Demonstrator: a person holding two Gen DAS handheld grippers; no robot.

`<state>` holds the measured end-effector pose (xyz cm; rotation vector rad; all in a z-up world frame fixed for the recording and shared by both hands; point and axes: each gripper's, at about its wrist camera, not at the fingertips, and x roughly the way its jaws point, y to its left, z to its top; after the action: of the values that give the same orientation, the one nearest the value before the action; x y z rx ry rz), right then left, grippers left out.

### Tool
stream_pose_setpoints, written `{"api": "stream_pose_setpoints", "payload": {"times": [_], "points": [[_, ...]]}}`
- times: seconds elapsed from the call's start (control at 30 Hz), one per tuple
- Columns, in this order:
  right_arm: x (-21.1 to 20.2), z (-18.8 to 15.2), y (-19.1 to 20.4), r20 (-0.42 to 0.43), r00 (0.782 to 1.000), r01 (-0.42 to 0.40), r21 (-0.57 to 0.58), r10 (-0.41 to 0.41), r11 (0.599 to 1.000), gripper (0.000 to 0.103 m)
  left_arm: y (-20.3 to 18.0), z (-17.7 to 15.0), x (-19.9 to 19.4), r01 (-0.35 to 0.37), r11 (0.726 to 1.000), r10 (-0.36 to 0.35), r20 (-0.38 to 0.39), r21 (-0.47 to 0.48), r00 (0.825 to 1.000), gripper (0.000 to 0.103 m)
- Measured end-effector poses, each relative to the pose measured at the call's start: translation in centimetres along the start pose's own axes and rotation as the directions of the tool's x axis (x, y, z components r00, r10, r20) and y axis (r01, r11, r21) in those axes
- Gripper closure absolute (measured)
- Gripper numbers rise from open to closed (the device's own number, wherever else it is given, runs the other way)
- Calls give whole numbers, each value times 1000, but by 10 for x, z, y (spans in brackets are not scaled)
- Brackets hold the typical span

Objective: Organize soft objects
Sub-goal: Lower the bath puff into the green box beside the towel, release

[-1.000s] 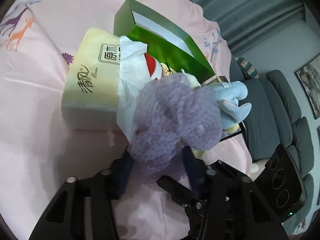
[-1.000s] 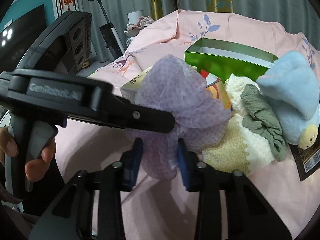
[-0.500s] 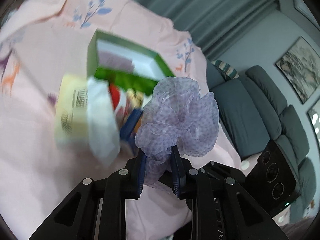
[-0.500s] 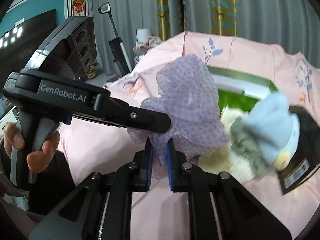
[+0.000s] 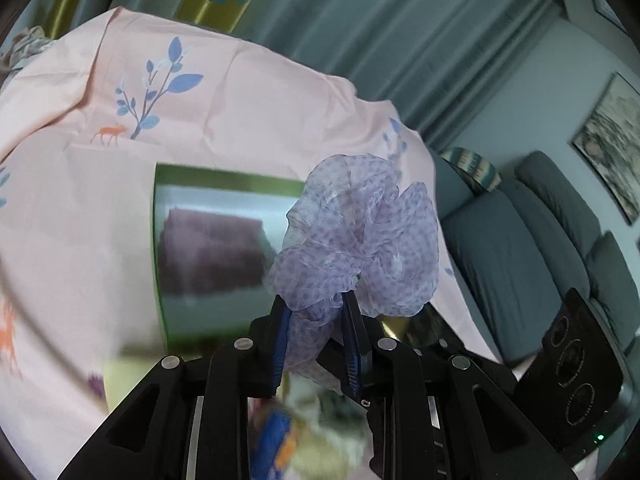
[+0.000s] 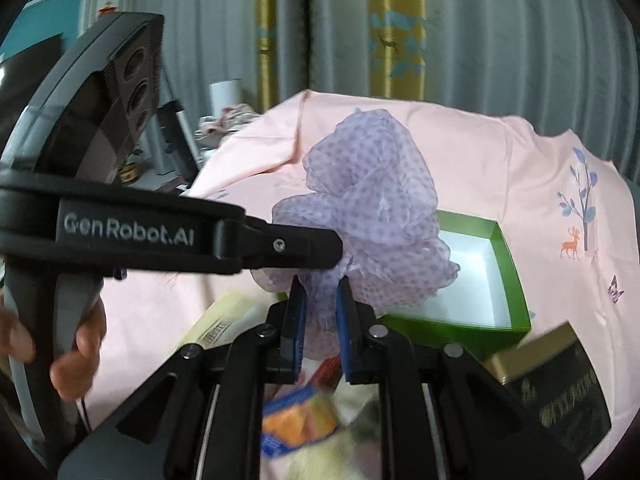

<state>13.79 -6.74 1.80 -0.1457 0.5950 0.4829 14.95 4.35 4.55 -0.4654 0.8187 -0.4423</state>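
Two claws, left claw (image 5: 316, 340) and right claw (image 6: 320, 320), clamp one lilac scrunchie (image 5: 356, 240) above the pink sheet (image 5: 240, 92), grey curtains (image 6: 520, 40) behind.

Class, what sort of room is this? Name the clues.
Probably a home living room: a grey cushioned sofa, long pleated grey curtains and a framed picture on the wall.

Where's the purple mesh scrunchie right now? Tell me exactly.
The purple mesh scrunchie is held up off the bed, pinched by both the left claw and the right claw, in front of the open green box in both wrist views.
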Motion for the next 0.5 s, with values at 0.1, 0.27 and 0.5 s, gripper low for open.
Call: {"api": "stream_pose_setpoints", "payload": {"times": [0.1, 0.27, 0.5], "points": [[31, 17, -15, -62, 998, 30, 59, -26, 998, 81, 13, 26, 29, -59, 998, 58, -29, -34, 998, 74], [49, 23, -38, -141, 988, 76, 146, -56, 986, 41, 40, 39, 58, -199, 975, 191, -88, -100, 978, 4], [-2, 11, -54, -58, 993, 107, 153, -99, 982, 28, 61, 26, 49, -203, 969, 190, -101, -143, 977, 4]]}}
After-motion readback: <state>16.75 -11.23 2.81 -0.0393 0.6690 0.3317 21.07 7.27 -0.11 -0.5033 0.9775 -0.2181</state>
